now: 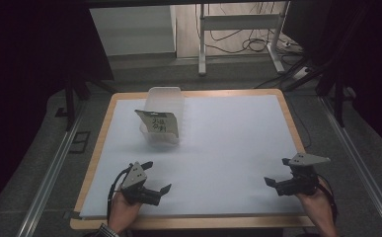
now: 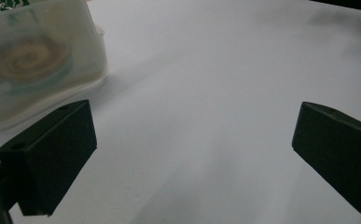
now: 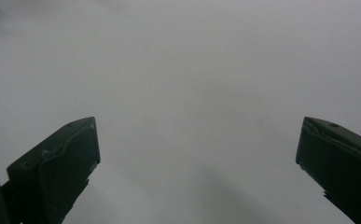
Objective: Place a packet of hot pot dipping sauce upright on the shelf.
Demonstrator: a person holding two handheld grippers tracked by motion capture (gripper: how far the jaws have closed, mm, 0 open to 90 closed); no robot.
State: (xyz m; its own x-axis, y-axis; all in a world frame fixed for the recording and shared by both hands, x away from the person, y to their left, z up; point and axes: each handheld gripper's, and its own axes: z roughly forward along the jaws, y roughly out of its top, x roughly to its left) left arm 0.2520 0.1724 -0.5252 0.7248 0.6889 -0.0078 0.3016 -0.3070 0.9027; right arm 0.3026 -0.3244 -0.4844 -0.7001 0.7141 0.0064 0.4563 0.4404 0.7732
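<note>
A clear plastic box stands on the white table top, left of centre toward the back, with a dark card bearing handwriting leaning in it. In the left gripper view the box sits at the upper left and a round swirl-patterned thing shows through its wall. My left gripper is near the front left edge, open and holding nothing. At the front right, my right gripper is open over bare table.
The white sheet lies on a wooden board with a narrow rim. Behind the table are a white metal frame and cables on the floor. Metal rails run along both sides.
</note>
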